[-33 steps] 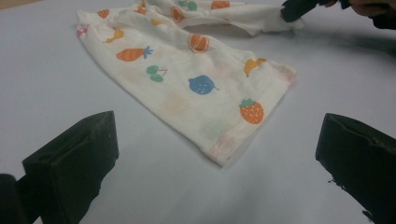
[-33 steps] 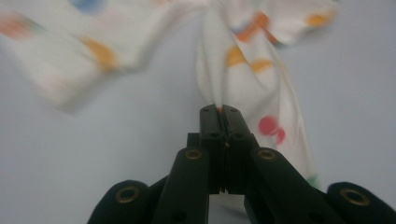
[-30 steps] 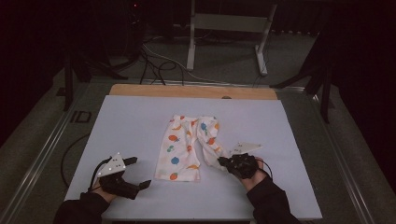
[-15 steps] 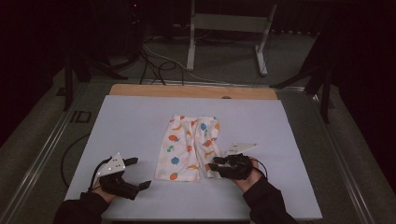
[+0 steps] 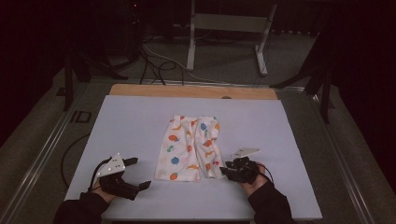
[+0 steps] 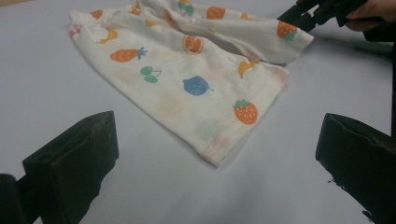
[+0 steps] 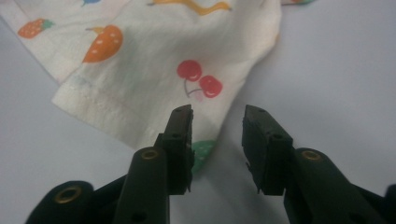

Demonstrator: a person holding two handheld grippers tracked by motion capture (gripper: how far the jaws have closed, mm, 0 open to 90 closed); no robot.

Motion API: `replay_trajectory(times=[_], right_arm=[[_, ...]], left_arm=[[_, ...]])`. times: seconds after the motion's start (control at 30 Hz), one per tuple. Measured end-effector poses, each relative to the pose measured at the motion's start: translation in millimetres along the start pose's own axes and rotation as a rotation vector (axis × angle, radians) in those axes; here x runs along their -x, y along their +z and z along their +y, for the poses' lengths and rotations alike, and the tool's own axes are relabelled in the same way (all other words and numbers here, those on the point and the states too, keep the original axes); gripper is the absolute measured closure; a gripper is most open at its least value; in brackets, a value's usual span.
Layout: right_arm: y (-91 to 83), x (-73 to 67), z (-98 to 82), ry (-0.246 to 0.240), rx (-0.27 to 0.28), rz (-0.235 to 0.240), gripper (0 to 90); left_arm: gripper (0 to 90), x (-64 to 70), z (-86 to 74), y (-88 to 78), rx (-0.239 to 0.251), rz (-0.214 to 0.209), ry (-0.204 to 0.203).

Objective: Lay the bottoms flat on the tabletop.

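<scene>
White shorts [image 5: 189, 149] printed with fruit lie flat in the middle of the pale mat [image 5: 116, 126]. My right gripper [image 5: 225, 171] is low at the hem corner of the shorts' right leg. In the right gripper view its jaws [image 7: 217, 126] stand a little apart, having just opened and then narrowed slightly. The hem corner of the shorts [image 7: 163, 60] lies between and under them, unpressed. My left gripper [image 5: 140, 172] rests at the front left, open wide, a short way from the left leg. In the left gripper view the shorts [image 6: 187, 70] lie ahead of it, and the right gripper [image 6: 308, 14] shows beyond.
A wooden strip [image 5: 191, 91] runs along the table's far edge. Behind it stand a metal frame [image 5: 229, 28] and loose cables [image 5: 159, 60] on the floor. Bare mat surrounds the shorts on all sides, and the front edge is just below both hands.
The right gripper's jaws have gone from shut to apart, and that hand has sunk slightly toward the mat at the hem. The left gripper has stayed put.
</scene>
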State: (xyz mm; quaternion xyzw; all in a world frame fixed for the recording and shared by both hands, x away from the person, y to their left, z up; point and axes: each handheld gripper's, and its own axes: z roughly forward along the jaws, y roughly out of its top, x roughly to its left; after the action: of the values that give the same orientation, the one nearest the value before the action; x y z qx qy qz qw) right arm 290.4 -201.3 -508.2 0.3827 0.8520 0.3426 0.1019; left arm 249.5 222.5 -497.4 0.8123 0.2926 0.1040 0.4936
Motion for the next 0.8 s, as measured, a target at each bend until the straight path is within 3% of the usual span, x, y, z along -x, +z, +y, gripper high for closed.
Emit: replay_trajectory(times=[0.13,0.23,0.33,0.53,0.57,0.6,0.63,0.7,0.8], right_arm=[[4.9,-2.3,-0.5,-0.03,-0.035,-0.023,76.3],[4.2,-1.7,-0.3,-0.036,-0.04,-0.038,90.0],[2.3,-1.6,0.2,-0.039,-0.045,-0.047,90.0],[-18.5,-0.5,4.6,-0.018,0.025,-0.069,90.0],[-18.4,0.3,4.0,-0.004,0.032,-0.068,89.7],[-15.3,1.7,2.4,0.019,0.037,-0.049,76.4],[-10.7,2.4,1.1,0.029,0.029,-0.033,69.3],[-0.8,0.5,-0.8,0.016,0.004,-0.04,63.0],[8.5,-0.3,0.2,-0.003,-0.008,-0.053,64.0]], left_arm=[[0.1,0.2,-0.2,0.2,-0.001,-0.002,-0.001],[0.1,0.0,0.2,0.1,0.002,-0.001,-0.001],[0.0,0.4,0.1,0.2,0.0,-0.002,0.001],[0.1,0.4,0.3,0.1,0.001,-0.004,0.001],[0.0,-0.1,0.5,0.2,0.003,-0.004,0.001],[0.1,-0.2,0.5,0.3,0.003,-0.005,-0.003],[0.0,-0.1,0.4,0.3,0.003,-0.005,-0.002],[0.0,0.3,0.3,0.3,0.0,-0.005,0.002],[0.0,-0.3,0.2,0.9,0.0,-0.005,-0.005]])
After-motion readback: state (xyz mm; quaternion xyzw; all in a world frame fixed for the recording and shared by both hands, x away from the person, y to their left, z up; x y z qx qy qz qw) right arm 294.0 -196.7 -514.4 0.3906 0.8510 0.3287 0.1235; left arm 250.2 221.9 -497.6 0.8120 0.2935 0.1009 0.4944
